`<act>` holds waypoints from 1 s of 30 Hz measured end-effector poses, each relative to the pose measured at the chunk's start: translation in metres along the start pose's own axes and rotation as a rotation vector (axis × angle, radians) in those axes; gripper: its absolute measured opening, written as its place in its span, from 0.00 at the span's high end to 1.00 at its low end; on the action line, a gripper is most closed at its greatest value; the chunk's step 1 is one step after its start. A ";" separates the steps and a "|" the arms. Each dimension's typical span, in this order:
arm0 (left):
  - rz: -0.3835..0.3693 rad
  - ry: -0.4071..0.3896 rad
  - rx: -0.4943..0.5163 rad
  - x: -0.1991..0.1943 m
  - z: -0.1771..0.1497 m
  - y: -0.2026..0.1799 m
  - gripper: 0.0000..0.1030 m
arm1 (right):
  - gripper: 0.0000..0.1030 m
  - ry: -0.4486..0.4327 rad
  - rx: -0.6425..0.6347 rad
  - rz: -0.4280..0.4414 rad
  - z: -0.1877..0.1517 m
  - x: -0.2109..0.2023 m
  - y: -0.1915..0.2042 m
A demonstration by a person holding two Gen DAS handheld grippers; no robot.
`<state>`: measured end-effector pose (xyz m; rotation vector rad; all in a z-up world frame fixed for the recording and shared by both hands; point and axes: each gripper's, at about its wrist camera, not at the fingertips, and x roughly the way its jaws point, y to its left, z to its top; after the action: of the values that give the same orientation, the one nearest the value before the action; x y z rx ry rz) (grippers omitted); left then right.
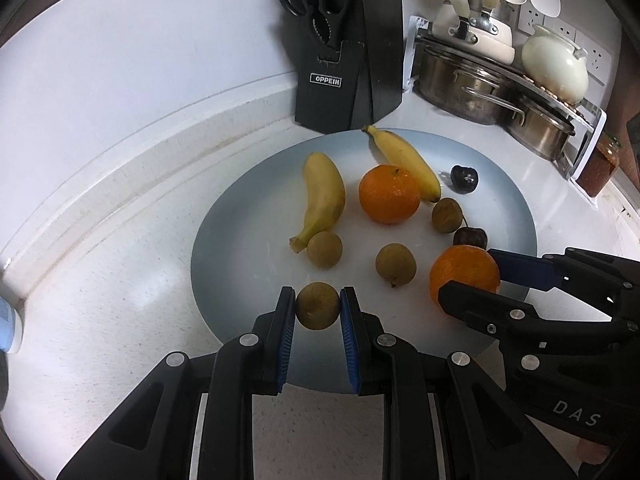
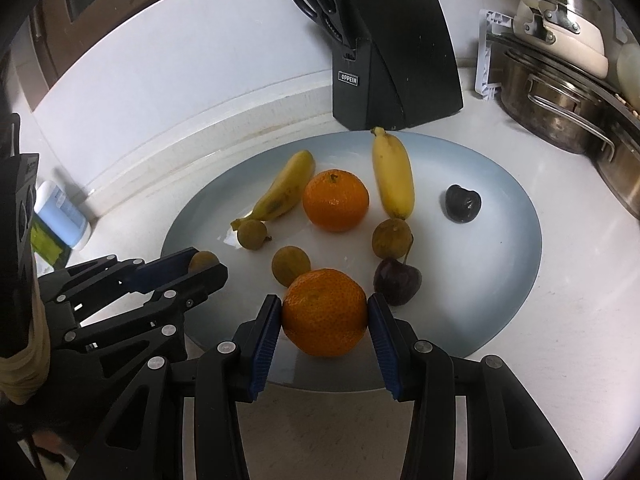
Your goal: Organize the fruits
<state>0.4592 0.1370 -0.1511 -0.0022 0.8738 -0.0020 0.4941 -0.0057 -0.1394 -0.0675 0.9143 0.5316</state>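
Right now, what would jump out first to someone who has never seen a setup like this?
Two black tongs with blue pads, each clamped on a fruit at the near rim of a pale blue plate: the left tongs on a small brown fruit, the right tongs on an orange. Behind them the plate holds two bananas, a second orange and more small fruits, with a black knife block standing at its far edge.

The knife block stands just behind the plate; right of the block pots crowd the worktop; left lies bare.
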 end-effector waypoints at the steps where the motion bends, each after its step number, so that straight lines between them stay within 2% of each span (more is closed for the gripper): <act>1: 0.000 0.002 0.001 0.001 0.000 0.000 0.77 | 0.56 0.001 -0.001 -0.001 0.000 0.000 0.000; 7: -0.009 0.009 0.001 0.003 -0.001 0.001 0.75 | 0.55 0.003 -0.005 -0.002 0.000 0.001 0.000; 15: -0.010 -0.006 -0.008 -0.005 -0.003 0.005 0.57 | 0.54 0.006 -0.003 -0.017 -0.001 0.000 0.002; 17: 0.005 -0.020 -0.008 -0.012 -0.003 0.006 0.52 | 0.54 -0.003 0.000 -0.025 -0.001 -0.002 0.003; 20: 0.044 -0.044 -0.005 -0.024 -0.004 0.008 0.49 | 0.50 -0.027 0.001 -0.031 0.000 -0.009 0.005; 22: 0.081 -0.057 -0.012 -0.032 -0.005 0.010 0.44 | 0.45 -0.043 -0.005 -0.046 0.000 -0.014 0.008; 25: 0.129 -0.086 -0.025 -0.047 -0.006 0.013 0.35 | 0.44 -0.068 -0.006 -0.071 0.000 -0.024 0.012; 30: 0.150 -0.132 -0.048 -0.073 -0.008 0.013 0.24 | 0.43 -0.107 0.005 -0.087 -0.006 -0.045 0.017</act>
<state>0.4061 0.1505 -0.1004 0.0179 0.7400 0.1585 0.4596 -0.0110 -0.1055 -0.0733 0.8043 0.4482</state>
